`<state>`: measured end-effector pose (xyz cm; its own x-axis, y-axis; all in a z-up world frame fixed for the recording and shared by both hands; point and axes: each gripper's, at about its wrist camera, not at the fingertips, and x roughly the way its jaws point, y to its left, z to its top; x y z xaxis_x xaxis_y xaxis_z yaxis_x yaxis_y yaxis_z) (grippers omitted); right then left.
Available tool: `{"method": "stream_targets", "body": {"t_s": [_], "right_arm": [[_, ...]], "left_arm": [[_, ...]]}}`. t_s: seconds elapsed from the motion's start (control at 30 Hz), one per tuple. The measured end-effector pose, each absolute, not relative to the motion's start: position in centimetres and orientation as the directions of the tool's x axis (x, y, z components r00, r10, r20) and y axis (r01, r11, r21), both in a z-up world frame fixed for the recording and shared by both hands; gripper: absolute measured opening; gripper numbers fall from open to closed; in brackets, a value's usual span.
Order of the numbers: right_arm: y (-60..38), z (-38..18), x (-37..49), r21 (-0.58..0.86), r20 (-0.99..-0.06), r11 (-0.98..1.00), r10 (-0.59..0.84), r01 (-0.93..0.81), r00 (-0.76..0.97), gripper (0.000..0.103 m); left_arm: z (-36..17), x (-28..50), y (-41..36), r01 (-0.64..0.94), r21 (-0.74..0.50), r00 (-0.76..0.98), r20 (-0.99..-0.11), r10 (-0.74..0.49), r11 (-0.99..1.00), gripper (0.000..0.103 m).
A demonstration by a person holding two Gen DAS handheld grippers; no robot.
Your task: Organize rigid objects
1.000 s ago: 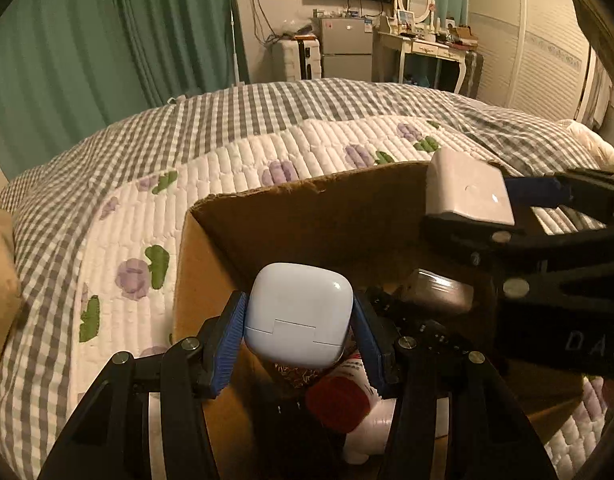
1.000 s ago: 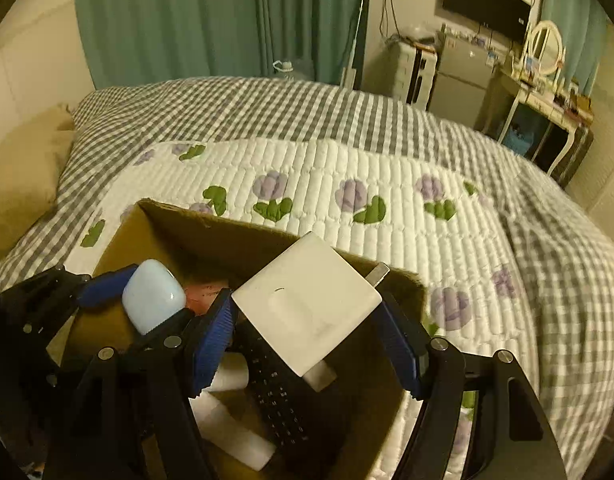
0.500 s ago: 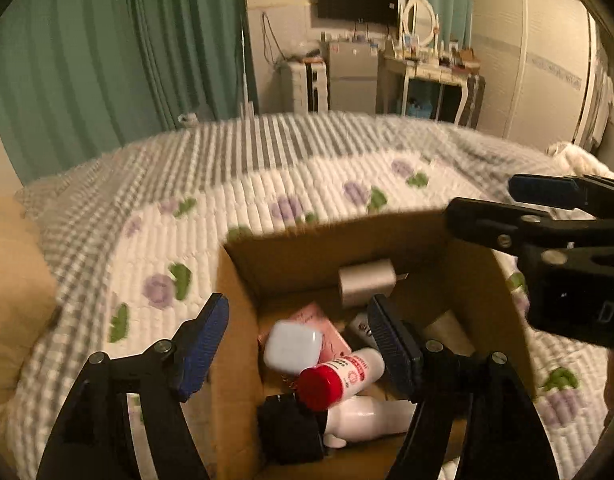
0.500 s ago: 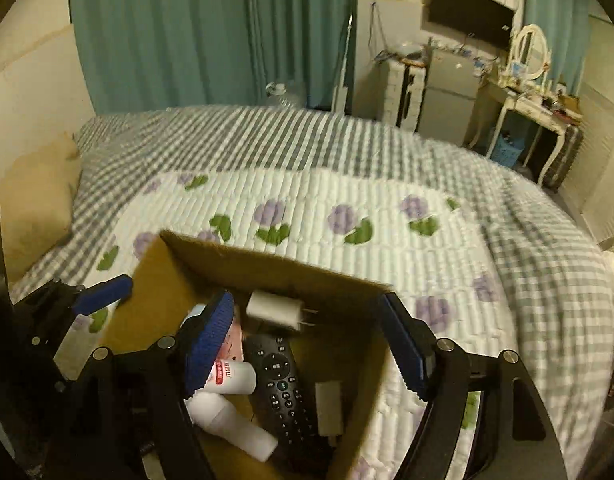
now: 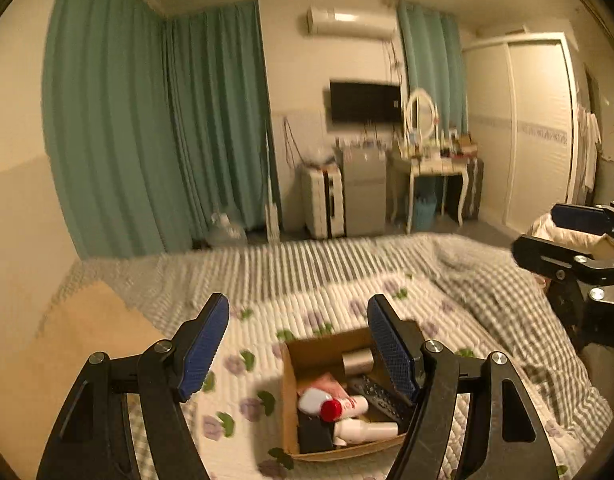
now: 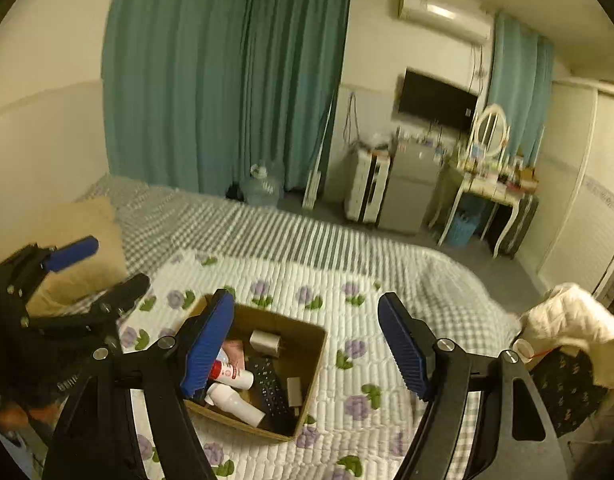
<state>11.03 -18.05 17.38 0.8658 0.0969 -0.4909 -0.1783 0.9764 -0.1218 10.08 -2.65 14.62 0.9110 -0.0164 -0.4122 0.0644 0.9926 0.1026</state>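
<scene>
A brown cardboard box (image 5: 291, 388) (image 6: 314, 356) stands on the bed quilt. Inside lie a white bottle with a red cap (image 5: 339, 407) (image 6: 231, 372), another white bottle (image 6: 237, 399), a black remote (image 5: 377, 394) (image 6: 271, 392), a white charger block (image 5: 358, 361) (image 6: 264, 342) and a white earbud case (image 5: 311, 400). My left gripper (image 5: 298, 350) is open and empty, high above the box. My right gripper (image 6: 305, 346) is open and empty, also well above the box. Each gripper shows at the edge of the other's view.
The bed has a white quilt with purple flowers (image 6: 347, 320) over a grey checked cover (image 5: 507, 300). A tan pillow (image 6: 79, 248) lies at the left. A chair with clothes (image 6: 567, 344) stands at the right. Green curtains, a fridge and a dressing table are beyond the bed.
Both grippers opened and dropped the earbud case and the white charger into the box, then rose far above it. The view now takes in the whole room.
</scene>
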Motion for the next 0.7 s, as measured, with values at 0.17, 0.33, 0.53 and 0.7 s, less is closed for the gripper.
{"method": "stream_targets", "body": {"t_s": [0.17,0.33,0.53,0.7], "right_arm": [[-18.8,18.8,6.5,-0.088,-0.394,0.984,0.111,-0.157,0.913,0.084],[-19.7,15.1,3.4,-0.029,-0.363,0.993,0.1,-0.118,0.927,0.096],[-20.6,7.5,2.7,0.055,-0.356,0.992,0.127,-0.115,0.926,0.103],[-20.2,2.5,3.8,-0.016,-0.381,0.998,0.052,-0.063,0.923,0.103]], "left_arm": [[15.9,6.0,-1.6,0.032,0.055,0.946,-0.324,-0.012,0.998,0.074],[12.5,3.4,-1.6,0.015,0.019,0.948,-0.319,-0.008,1.0,0.085],[6.5,2.4,-1.1,-0.012,-0.023,0.956,-0.294,0.004,1.0,0.103],[2.4,2.9,-1.0,-0.018,-0.031,0.94,-0.34,0.007,0.999,0.103]]}}
